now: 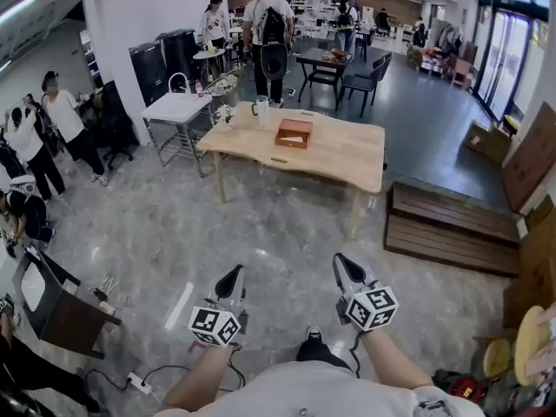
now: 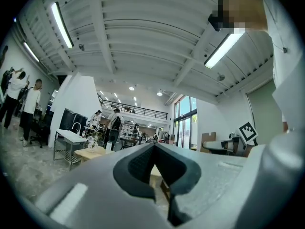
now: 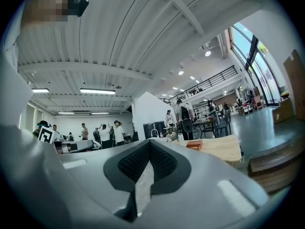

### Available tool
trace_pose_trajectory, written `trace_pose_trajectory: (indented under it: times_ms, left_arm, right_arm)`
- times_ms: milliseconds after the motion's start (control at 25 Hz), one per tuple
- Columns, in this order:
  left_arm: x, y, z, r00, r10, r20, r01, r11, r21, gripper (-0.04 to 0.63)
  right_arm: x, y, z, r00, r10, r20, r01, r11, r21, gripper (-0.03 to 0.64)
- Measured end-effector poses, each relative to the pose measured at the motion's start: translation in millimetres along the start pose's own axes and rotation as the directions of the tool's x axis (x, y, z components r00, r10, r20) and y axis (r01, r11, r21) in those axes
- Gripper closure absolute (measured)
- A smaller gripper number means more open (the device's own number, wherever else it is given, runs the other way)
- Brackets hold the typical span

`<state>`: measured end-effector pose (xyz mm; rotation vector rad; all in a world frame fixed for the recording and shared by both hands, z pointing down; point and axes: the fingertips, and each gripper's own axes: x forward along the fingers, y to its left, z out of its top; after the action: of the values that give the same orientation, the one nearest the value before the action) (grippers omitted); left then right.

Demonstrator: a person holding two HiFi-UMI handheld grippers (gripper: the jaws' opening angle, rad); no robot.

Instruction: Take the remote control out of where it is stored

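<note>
No remote control shows in any view. A small orange-brown box (image 1: 294, 133) lies on the light wooden table (image 1: 347, 159), several steps ahead of me; the box (image 3: 194, 145) also appears in the right gripper view. My left gripper (image 1: 231, 276) and right gripper (image 1: 346, 268) hang side by side over the floor, far short of the table. The jaws of each meet at their tips with nothing between them. The left gripper (image 2: 155, 147) and the right gripper (image 3: 149, 143) both point toward the table.
A white jug (image 1: 261, 109) and a small plant stand at the table's far left. A white metal table (image 1: 178, 107) is beyond it. A low wooden bench (image 1: 452, 224) lies to the right, a black stand (image 1: 52, 302) to my left. Several people stand around.
</note>
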<state>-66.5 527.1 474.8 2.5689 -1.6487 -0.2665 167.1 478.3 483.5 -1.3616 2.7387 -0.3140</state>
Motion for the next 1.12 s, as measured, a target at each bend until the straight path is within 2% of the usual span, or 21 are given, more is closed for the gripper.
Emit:
trace_pose_trajectory:
  times_ms: [600,1120]
  left_arm:
    - [135,30,-9,0.999,0.039,-0.01,-0.039,0.999,-0.03,0.595]
    - [216,62,-11,0.988,0.155,0.017,-0.154,0.988,-0.023,0.595]
  right_arm:
    - [91,-105,30,1.0,0.015,-0.028,-0.014,1.0,0.011,0.589]
    - [186,-170,36,0.99,0.126,-0.066,-0.125,0.992,0.018,0.589]
